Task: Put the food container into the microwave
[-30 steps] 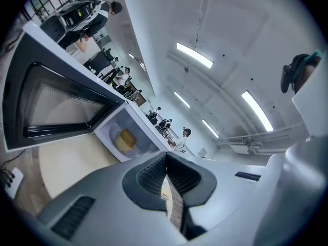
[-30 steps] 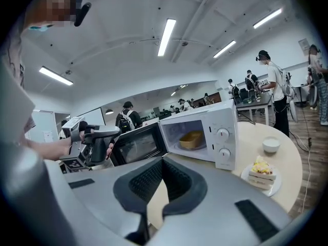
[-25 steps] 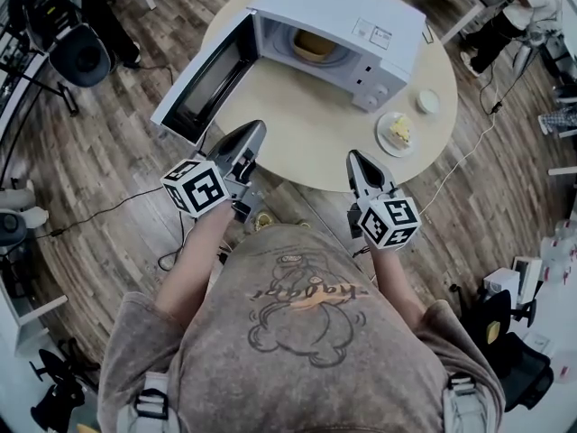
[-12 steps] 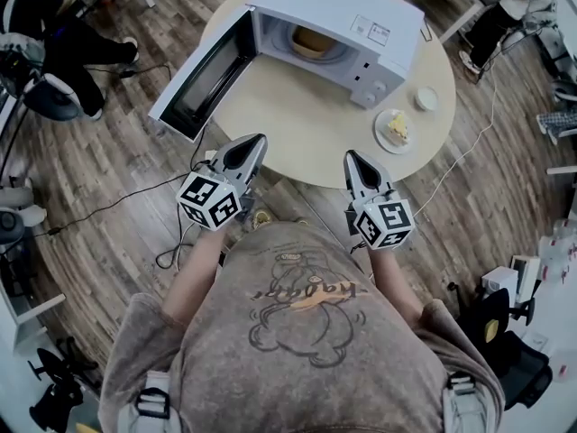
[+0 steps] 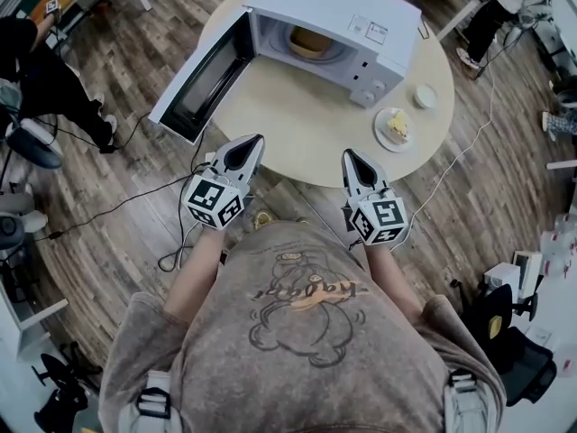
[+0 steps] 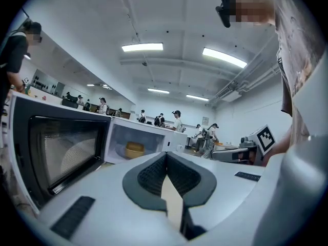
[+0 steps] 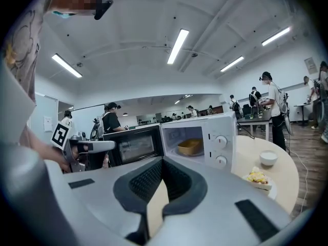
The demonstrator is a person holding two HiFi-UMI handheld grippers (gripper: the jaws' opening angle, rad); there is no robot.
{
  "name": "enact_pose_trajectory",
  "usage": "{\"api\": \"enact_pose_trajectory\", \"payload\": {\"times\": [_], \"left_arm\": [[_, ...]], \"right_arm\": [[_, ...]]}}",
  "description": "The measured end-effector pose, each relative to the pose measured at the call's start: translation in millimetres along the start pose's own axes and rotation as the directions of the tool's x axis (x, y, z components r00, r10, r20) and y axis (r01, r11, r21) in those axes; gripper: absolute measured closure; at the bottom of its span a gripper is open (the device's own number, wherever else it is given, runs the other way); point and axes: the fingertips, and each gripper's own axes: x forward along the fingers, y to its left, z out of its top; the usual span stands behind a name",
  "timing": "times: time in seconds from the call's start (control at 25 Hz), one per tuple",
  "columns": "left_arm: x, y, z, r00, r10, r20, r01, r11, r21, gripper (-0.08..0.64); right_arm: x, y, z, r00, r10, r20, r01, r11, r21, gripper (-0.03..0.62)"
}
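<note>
A yellow food container [image 5: 311,41] sits inside the white microwave [image 5: 361,16] on the round table [image 5: 306,138]. The microwave's door [image 5: 200,79] hangs open to the left. My left gripper [image 5: 249,142] and right gripper [image 5: 348,157] hover side by side at the table's near edge, well short of the microwave. Both are shut and hold nothing. The left gripper view shows the container [image 6: 135,149] in the cavity beyond the closed left gripper [image 6: 166,159]. In the right gripper view the container [image 7: 189,147] lies beyond the closed right gripper [image 7: 162,163].
A plate with food [image 5: 395,131] and a small white bowl [image 5: 427,100] stand on the table right of the microwave. Cables [image 5: 135,201] trail over the wooden floor at the left. People stand and sit around the room's edges.
My left gripper has sunk a little and rolled, its marker cube turning. The right gripper has hardly moved. A person at the far left has shifted.
</note>
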Motion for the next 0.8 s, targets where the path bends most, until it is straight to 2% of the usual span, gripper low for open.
{"api": "enact_pose_trajectory", "payload": {"times": [0.16,0.44,0.56,0.8], "left_arm": [[-2,4,-6,1.0,0.026,-0.004,-0.026,1.0,0.016,0.531],[-5,11,-4,0.997,0.074,0.019,-0.075,0.997,0.004,0.531],[-4,15,-5,0.995,0.099,0.002,-0.099,0.995,0.002,0.531],[-7,16,-7,0.994,0.107,-0.004,-0.107,0.994,-0.018,0.531]], "right_arm": [[3,2,-4,1.0,-0.014,-0.002,0.014,1.0,0.002,0.594],[5,6,-2,1.0,-0.03,0.01,0.03,1.0,0.005,0.593],[4,5,-2,0.999,-0.037,0.011,0.036,0.999,0.005,0.594],[3,4,-1,0.998,-0.054,0.008,0.054,0.999,0.003,0.594]]}}
